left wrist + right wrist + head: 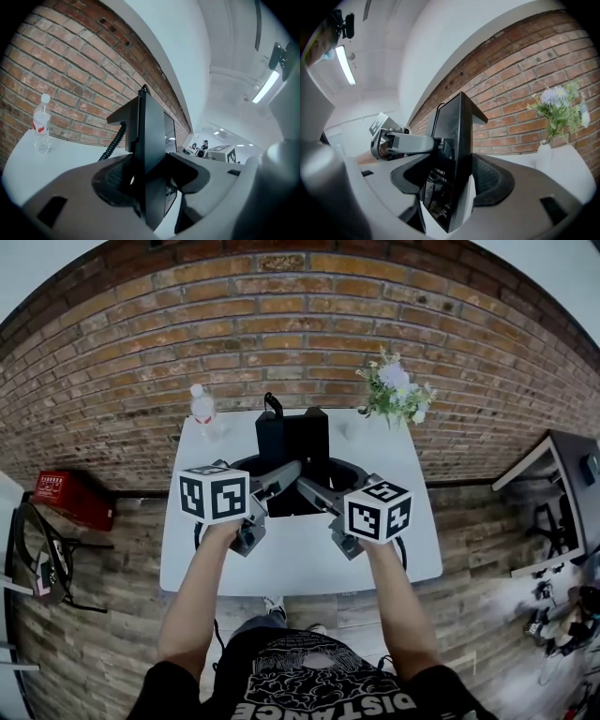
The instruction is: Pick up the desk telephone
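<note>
Table (300, 563) white, brick wall (281, 324) behind; left claw (279, 482), right claw (312, 490) clamp telephone (292, 437).

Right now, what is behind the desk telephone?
The brick wall is directly behind; water bottle back-left, flowers back-right. The table strip just behind the desk telephone is hidden.

Left gripper (152, 179): both jaws pressed against the desk telephone (152, 140), one dark pad on each face, no gap visible. The telephone is black, seen edge-on, standing upright between the pads; a glossy panel shows on its right face. A coiled cord (112, 144) hangs from the handset on its left side. White table (26, 164) beneath. A water bottle (41, 124) with a white cap and red label stands upright at far left, well apart from the telephone. Brick wall (61, 70) behind. A marker cube (226, 151) shows past the telephone's right side. Ceiling light (265, 86) at upper right.
</note>
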